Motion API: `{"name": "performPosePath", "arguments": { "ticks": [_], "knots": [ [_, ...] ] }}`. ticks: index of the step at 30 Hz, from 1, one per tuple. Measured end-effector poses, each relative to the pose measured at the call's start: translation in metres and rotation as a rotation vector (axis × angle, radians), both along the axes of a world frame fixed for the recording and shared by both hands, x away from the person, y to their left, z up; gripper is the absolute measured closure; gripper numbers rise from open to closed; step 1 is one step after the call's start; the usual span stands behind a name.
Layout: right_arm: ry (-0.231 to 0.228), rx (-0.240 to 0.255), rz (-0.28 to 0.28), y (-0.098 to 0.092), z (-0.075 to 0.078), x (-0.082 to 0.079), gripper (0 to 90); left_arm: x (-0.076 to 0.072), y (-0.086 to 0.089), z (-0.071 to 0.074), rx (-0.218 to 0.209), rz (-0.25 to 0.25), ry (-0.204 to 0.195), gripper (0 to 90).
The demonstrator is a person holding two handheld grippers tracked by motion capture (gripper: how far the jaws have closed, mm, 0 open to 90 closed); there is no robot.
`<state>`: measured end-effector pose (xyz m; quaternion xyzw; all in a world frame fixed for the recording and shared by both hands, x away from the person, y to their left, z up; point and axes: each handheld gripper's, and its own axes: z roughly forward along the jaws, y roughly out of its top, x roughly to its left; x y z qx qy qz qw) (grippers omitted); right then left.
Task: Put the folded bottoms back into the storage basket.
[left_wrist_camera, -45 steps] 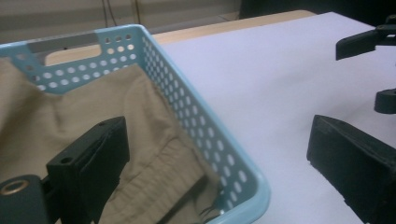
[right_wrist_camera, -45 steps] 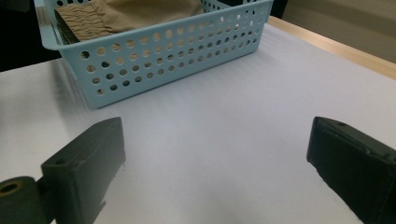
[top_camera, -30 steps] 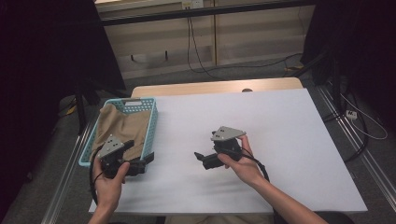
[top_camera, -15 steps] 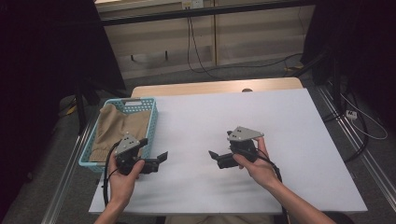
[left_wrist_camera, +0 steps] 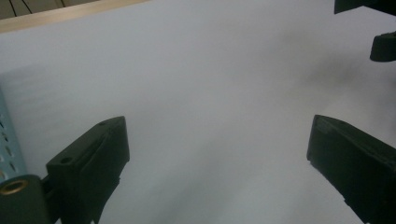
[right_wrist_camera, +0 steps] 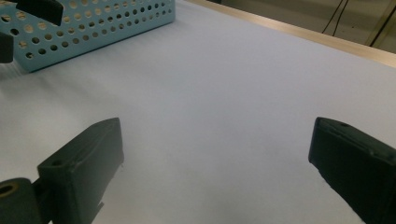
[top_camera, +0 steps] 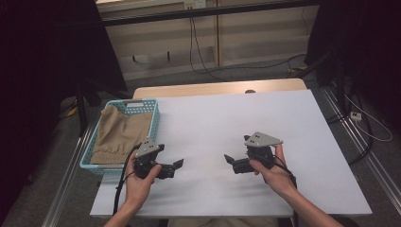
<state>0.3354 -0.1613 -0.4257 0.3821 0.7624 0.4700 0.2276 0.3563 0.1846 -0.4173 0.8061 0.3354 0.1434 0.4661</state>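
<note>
Both the left gripper [top_camera: 177, 164] and the right gripper [top_camera: 229, 159] hang released at lower centre, jaws spread and facing each other over bare white table [top_camera: 213, 123]. At left sits the blue basket [top_camera: 152, 109], holding tan cloth [top_camera: 118, 133].

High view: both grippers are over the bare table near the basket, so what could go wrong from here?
1. The left gripper and right gripper point at each other, both open; moving inward, they might collide.
2. The tan cloth droops over the basket rim; pulling it could drag the basket along.
</note>
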Motion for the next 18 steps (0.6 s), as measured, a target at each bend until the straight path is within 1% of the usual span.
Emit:
{"name": "performPosePath", "arguments": {
  "ticks": [3,7,10,11,15,16,18],
  "knots": [
    [0.002,0.000,-0.024,-0.008,-0.002,-0.003,3.1,0.001,-0.002,-0.002,0.001,-0.005,-0.013,6.0],
    [0.001,-0.001,-0.055,-0.020,-0.004,-0.009,3.3,0.001,-0.005,-0.005,0.006,-0.019,-0.002,5.9],
    [-0.002,0.002,-0.075,-0.028,-0.003,-0.014,3.2,0.001,-0.004,-0.007,0.003,-0.014,-0.003,5.9],
    [-0.002,0.002,-0.080,-0.031,-0.003,-0.016,3.3,0.001,-0.004,-0.007,0.011,-0.013,-0.002,5.9],
    [-0.002,0.000,-0.101,-0.041,-0.005,-0.023,3.3,0.000,-0.003,-0.010,0.005,-0.008,0.011,5.7],
    [-0.001,-0.001,-0.107,-0.044,-0.005,-0.025,3.3,-0.001,-0.003,-0.011,0.003,-0.004,0.009,5.7],
    [0.001,-0.004,-0.117,-0.049,-0.006,-0.029,3.3,-0.002,-0.003,-0.012,0.014,-0.004,-0.003,5.6]
  ]
}}
